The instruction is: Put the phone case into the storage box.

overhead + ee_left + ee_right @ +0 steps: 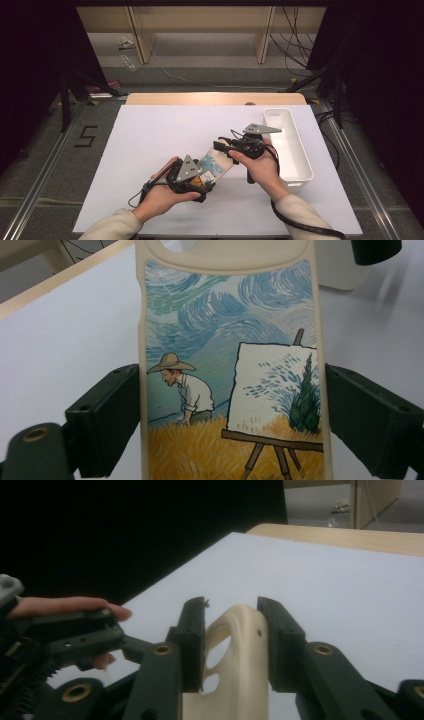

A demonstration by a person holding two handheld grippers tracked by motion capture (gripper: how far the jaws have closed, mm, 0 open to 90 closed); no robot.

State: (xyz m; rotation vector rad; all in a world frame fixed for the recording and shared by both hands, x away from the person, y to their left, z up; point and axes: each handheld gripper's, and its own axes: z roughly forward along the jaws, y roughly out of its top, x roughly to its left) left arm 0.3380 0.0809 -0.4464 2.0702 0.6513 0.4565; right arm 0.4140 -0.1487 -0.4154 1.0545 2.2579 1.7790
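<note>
white bin (295,150), white table (150,145)

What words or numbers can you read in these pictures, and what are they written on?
"5": black mark on the grey floor left of the table.
The phone case, held across its sides by the left gripper, shows a painted man at an easel, with no words or numbers.
The white bin has no label I can read.

Left black two-jaw gripper (200,172) held low in left hand (160,195), jaws wide, clamping across cream painted phone case (230,365), right black gripper (225,148) in right hand (260,167), jaws pinching case's end edge.
</note>
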